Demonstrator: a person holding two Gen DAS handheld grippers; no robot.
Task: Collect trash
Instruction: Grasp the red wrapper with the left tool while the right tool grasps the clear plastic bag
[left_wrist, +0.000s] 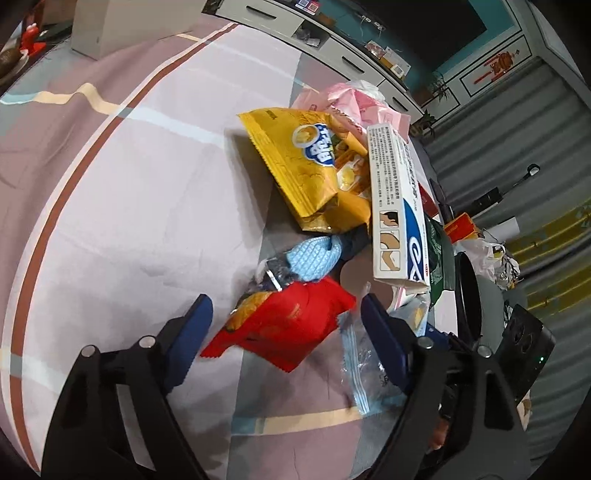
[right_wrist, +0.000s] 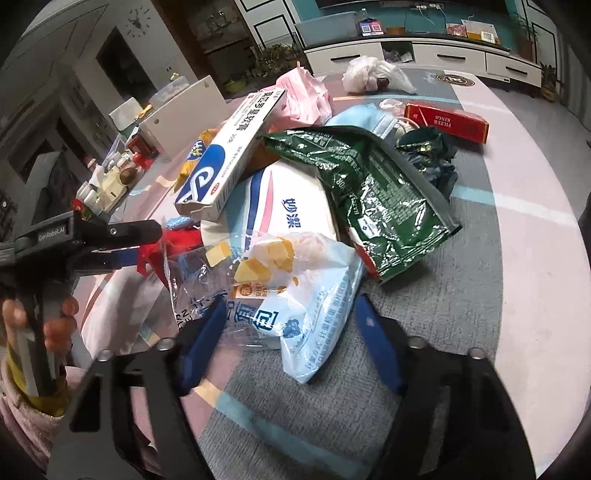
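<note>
Trash pile: heaped on the table (left_wrist: 129, 192), on a striped cloth.
Left tool (left_wrist: 286, 314): jaws apart, straddling the red snack wrapper (left_wrist: 284, 328); pads not pressing it.
Yellow chip bag (left_wrist: 314, 166): behind the red wrapper, beside the white carton (left_wrist: 391, 206).
Right tool (right_wrist: 290, 317): jaws apart around the clear blue-printed bag (right_wrist: 310, 306); contact unclear.
Green foil bag (right_wrist: 369, 192): beyond it, right of centre.
</note>
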